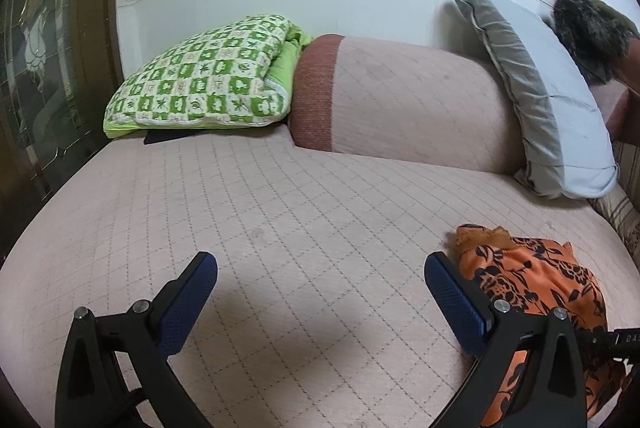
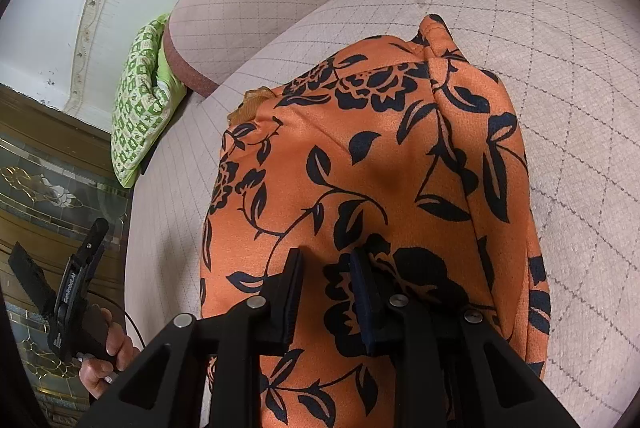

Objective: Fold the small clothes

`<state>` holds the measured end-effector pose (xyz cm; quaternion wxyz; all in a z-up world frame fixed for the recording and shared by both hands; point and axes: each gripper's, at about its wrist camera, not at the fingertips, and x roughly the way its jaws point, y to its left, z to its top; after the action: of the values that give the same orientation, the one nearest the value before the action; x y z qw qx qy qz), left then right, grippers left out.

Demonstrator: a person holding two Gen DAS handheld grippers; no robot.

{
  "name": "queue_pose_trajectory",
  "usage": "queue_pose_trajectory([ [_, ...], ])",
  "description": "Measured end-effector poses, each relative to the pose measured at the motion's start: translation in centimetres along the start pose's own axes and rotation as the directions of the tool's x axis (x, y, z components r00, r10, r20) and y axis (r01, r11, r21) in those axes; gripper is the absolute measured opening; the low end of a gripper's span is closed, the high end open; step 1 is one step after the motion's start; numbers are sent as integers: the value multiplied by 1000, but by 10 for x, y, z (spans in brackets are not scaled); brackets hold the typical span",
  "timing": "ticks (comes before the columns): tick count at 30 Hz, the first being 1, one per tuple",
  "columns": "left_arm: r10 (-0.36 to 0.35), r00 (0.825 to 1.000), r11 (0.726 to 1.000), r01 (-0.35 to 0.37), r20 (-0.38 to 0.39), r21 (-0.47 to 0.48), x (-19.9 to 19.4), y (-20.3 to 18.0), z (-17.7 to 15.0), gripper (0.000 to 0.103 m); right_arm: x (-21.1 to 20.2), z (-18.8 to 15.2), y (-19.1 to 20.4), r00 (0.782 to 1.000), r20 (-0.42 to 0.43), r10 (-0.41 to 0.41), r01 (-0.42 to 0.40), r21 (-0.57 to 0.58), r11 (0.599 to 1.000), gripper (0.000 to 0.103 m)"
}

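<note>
My left hand-held gripper [image 1: 320, 280] hangs spread over the bed [image 1: 280, 195]; my right hand-held gripper [image 2: 326, 276], half-parted, presses on the orange floral garment [image 2: 380, 155].

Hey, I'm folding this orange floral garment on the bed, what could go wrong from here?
1. The right gripper stands over the garment with its jaws only narrowly apart; whether any cloth is pinched between them cannot be told, so a lift may catch one layer and undo the bundle.
2. The left gripper is open and off to the side over the bedcover, so nothing pins the far edge; the cloth may slide.
</note>
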<state>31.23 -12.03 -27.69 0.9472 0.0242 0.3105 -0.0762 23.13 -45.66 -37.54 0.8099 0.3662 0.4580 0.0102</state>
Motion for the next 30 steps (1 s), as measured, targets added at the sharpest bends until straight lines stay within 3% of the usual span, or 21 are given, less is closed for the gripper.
queue_pose_trajectory([
  [5, 0, 1000, 1000, 0, -17, -3, 5, 1, -1, 103, 0, 0, 0, 1000, 0, 0, 0, 1, 1000, 28],
  [9, -81, 994, 996, 83, -76, 26, 14, -16, -10, 103, 0, 1, 0, 1000, -4, 10, -10, 4, 1000, 28],
  [13, -163, 968, 977, 185, -188, 102, 27, -50, -28, 103, -12, 9, -2, 997, -24, 72, -71, 39, 997, 28],
  [17, -213, 947, 959, 249, -240, 134, 32, -78, -42, 103, -33, 20, -17, 984, 84, 156, -165, 108, 980, 27],
  [20, -212, 941, 951, 261, -265, 167, 37, -93, -51, 103, -33, 26, -28, 978, 139, 154, -175, 148, 973, 29],
  [23, -196, 939, 948, 256, -284, 191, 43, -102, -61, 103, -16, 32, -35, 989, 125, 73, -95, 176, 980, 28],
  [26, -179, 942, 946, 244, -284, 213, 45, -106, -63, 103, 0, 34, -41, 990, 108, 94, -115, 204, 972, 28],
  [30, -191, 939, 949, 251, -284, 190, 39, -101, -56, 103, -7, 36, -31, 989, 116, 96, -117, 192, 974, 29],
])
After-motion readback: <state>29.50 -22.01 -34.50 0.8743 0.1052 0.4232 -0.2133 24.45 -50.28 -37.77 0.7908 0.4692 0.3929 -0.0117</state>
